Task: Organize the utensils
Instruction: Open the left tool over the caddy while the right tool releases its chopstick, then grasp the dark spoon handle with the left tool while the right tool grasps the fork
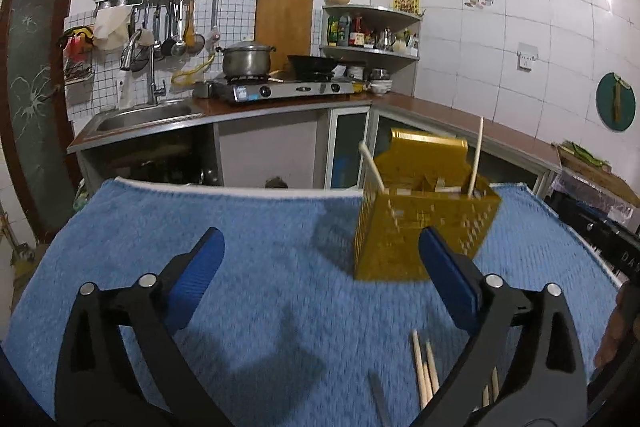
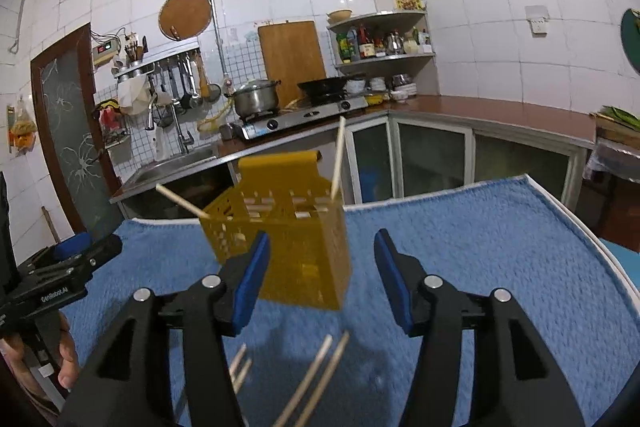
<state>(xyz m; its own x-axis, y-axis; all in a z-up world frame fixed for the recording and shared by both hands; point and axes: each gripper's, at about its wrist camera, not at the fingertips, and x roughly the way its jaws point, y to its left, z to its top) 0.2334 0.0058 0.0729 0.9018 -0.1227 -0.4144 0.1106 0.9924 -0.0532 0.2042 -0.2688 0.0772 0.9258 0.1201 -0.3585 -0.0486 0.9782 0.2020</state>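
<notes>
Two grippers over a blue towel with a yellow basket

The left gripper (image 1: 322, 275) has its jaws wide apart, with nothing in them. The right gripper (image 2: 318, 277) is partly apart and empty too. The basket (image 1: 420, 227) stands on the towel (image 1: 200, 227), with two chopsticks (image 1: 476, 155) poking out. More chopsticks (image 2: 316, 379) lie on the towel near the grippers.

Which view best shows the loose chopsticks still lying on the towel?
The right wrist view: the loose chopsticks lie on the blue towel between its open gripper fingers, though blurred. The left wrist view shows only a few ends, partly hidden behind its right finger.
</notes>
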